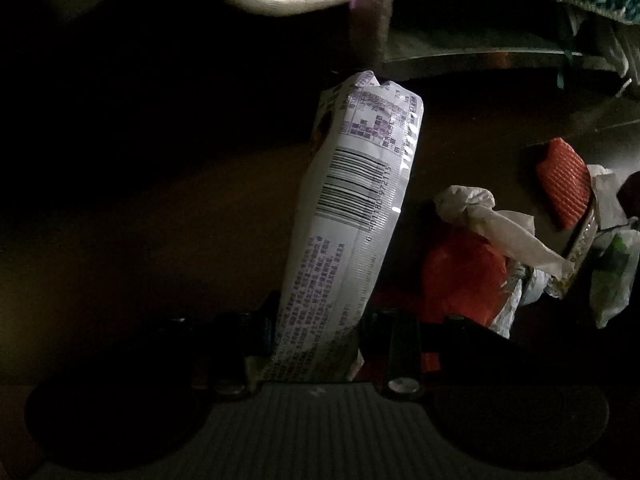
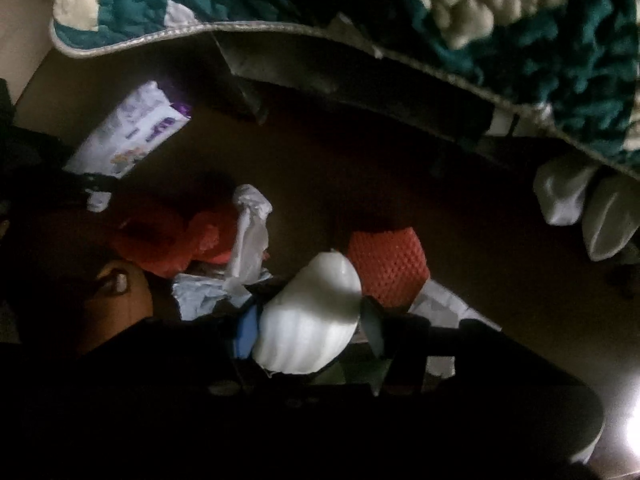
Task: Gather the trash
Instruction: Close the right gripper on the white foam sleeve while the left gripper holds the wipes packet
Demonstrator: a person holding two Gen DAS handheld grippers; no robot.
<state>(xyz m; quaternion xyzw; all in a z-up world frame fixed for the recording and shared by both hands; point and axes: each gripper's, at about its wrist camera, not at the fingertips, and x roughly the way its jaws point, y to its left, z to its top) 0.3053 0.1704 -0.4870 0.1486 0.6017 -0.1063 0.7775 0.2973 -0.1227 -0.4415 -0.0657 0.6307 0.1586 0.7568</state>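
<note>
- White snack wrapper point(image 1: 352, 216), barcode showing: clamped in left gripper point(image 1: 316, 344).
- White foam piece point(image 2: 310, 316): clamped in right gripper point(image 2: 308, 340).
- Orange foam net point(image 2: 386, 266): on floor point(image 2: 460, 240).

A long white plastic snack wrapper point(image 1: 352, 216) printed with a barcode and purple text stands nearly upright, while a crumpled red plastic bag point(image 1: 460, 276), white tissue point(image 1: 496, 224) and an orange foam net point(image 1: 564, 184) lie clustered on the dark floor.
</note>
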